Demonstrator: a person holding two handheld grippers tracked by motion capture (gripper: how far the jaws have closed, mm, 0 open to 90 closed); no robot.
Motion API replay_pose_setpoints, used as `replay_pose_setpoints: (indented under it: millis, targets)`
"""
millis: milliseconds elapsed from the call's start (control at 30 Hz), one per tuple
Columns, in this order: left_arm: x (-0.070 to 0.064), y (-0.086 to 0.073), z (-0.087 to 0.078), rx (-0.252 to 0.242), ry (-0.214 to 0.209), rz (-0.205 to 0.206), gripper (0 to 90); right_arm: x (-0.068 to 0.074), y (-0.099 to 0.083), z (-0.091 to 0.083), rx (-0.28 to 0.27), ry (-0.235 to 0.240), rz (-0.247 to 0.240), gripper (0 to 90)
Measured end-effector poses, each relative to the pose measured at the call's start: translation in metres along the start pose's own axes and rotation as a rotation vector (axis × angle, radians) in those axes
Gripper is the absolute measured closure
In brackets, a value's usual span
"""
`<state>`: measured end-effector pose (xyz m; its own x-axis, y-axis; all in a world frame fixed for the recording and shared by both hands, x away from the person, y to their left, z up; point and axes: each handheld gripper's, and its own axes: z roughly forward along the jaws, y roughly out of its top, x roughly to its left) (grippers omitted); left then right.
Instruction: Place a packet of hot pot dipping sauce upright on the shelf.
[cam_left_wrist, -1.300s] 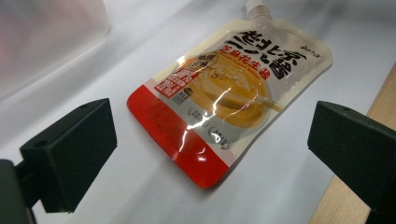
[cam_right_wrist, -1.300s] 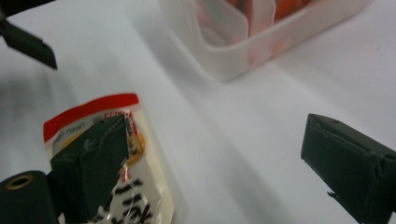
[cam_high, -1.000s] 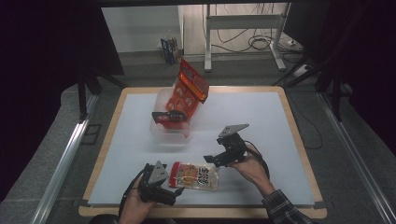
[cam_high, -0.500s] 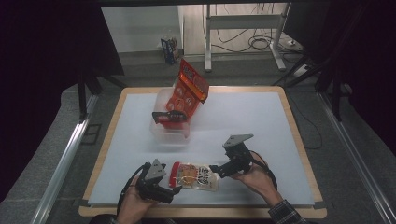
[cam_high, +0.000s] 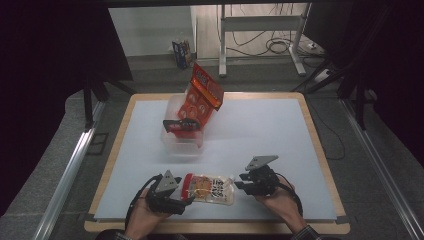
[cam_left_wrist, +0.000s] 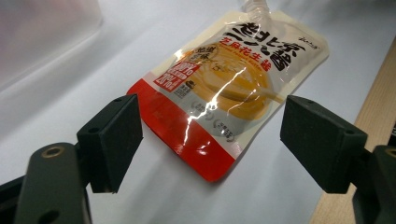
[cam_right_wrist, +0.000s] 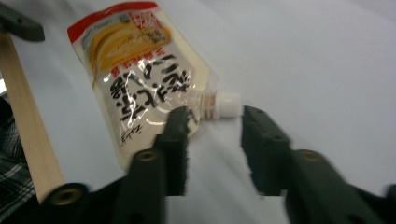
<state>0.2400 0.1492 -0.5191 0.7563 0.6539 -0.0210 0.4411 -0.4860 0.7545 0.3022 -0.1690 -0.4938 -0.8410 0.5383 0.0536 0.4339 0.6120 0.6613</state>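
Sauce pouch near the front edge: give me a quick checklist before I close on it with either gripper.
1. Pouch lies flat on the table: ok.
2. Left gripper open, its jaws either side of the pouch's red bottom end, not touching it: ok.
3. Right gripper open, with the white cap just ahead of the gap between its jaws: ok.
4. Right gripper lined up on the cap: cannot tell, one jaw overlaps the pouch's corner and the view is blurred.
5. Clear of the wooden table edge: ok, but close.
6. Bin holding a red packet stands well away: ok.
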Motion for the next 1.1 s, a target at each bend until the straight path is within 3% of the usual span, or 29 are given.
replay_pose_setpoints:
  millis: [100,200,333,433,833,933,1100]
  targets:
    - [0.001,0.000,-0.001,0.000,-0.004,-0.007,22.5,0.003,-0.001,0.005,0.018,0.001,-0.020,78.9]
    - [0.003,0.000,-0.002,0.002,-0.011,-0.021,24.7,0.003,-0.001,0.013,0.040,-0.009,-0.024,80.4]
    - [0.006,0.000,-0.004,-0.005,-0.020,-0.037,28.7,0.002,0.002,0.022,0.041,0.018,-0.021,85.3]
    - [0.008,-0.001,-0.005,-0.012,-0.022,-0.045,31.9,0.003,0.005,0.033,0.065,0.000,-0.039,87.2]
    - [0.013,0.000,-0.004,-0.014,-0.047,-0.079,40.2,-0.016,0.029,0.059,-0.001,0.021,0.005,87.9]
    - [0.015,-0.001,-0.004,-0.018,-0.058,-0.095,43.9,-0.014,0.035,0.063,0.007,0.004,-0.013,86.8]
    - [0.014,-0.002,-0.002,0.001,-0.088,-0.077,58.9,-0.011,0.032,0.054,0.030,-0.010,-0.037,79.9]
